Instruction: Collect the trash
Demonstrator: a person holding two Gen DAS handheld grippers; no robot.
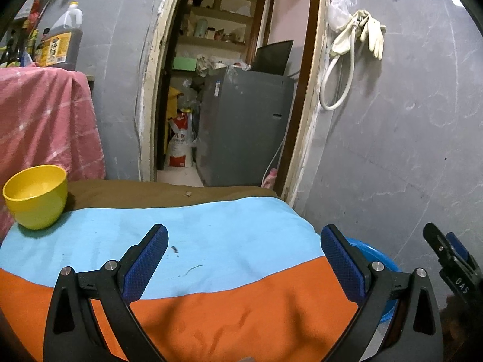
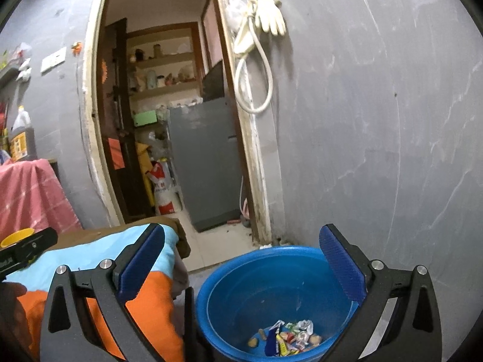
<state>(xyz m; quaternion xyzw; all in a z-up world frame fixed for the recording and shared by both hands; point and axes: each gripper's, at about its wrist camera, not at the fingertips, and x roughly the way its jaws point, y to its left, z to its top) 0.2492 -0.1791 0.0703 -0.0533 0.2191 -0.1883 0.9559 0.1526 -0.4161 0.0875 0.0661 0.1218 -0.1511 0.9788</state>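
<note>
One blue basin (image 2: 273,295) lower centre, heap of wrappers (image 2: 289,338) inside; one yellow bowl (image 1: 35,196) at left; left gripper (image 1: 243,259) and right gripper (image 2: 241,259), fingers wide apart, holding nothing.

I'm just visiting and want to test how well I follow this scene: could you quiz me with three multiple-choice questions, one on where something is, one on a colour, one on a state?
1. Where do the candy wrappers lie?
A. in the blue basin
B. in the yellow bowl
C. on the cloth

2. What colour are the gloves hanging on the wall?
A. black
B. cream-white
C. red

3. How are the right hand-held gripper fingers?
A. shut on a wrapper
B. spread open, empty
C. shut on the bowl

Answers: 1 A, the wrappers sit at the basin's bottom; 2 B, they show pale cream beside the doorway; 3 B, its blue pads stand wide apart, with nothing between.
</note>
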